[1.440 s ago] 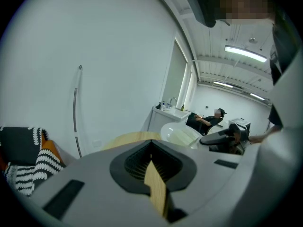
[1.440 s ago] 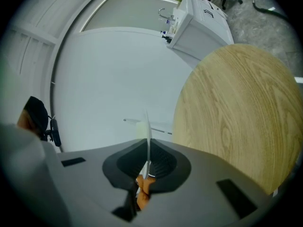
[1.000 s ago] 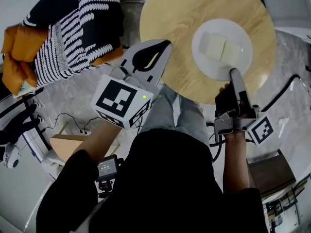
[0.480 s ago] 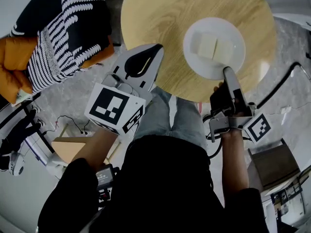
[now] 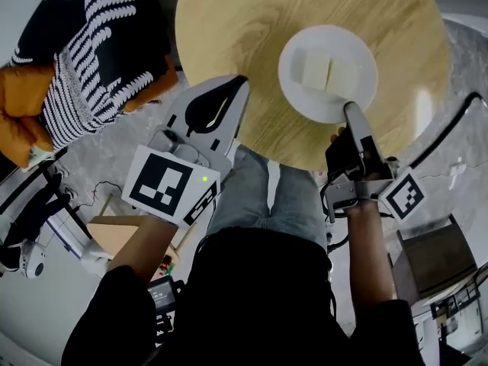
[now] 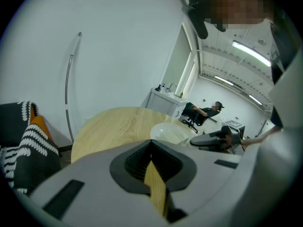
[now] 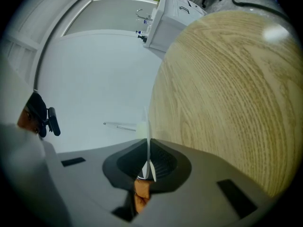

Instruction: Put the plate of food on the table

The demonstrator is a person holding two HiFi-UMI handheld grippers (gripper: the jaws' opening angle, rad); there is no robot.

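A white plate (image 5: 328,73) with pale square pieces of food (image 5: 314,67) is over the round wooden table (image 5: 244,21), right of its middle. My right gripper (image 5: 351,109) is shut on the plate's near rim. In the right gripper view the plate (image 7: 148,141) shows edge-on as a thin white line between the jaws, with the table (image 7: 227,103) beside it. I cannot tell whether the plate touches the wood. My left gripper (image 5: 242,81) is shut on nothing at the table's near left edge. From it I see the plate (image 6: 168,132) to the right.
A black-and-white striped cushion (image 5: 99,59) and an orange one (image 5: 23,120) lie left of the table. A cardboard box (image 5: 114,231) and cables are on the floor. A dark stool (image 5: 431,258) stands at the right. Far off, a person (image 6: 206,111) sits by a white cabinet (image 6: 165,98).
The plate and my right gripper have moved further in over the tabletop from its near edge. My left gripper has sunk a little beside the table's edge, still shut.
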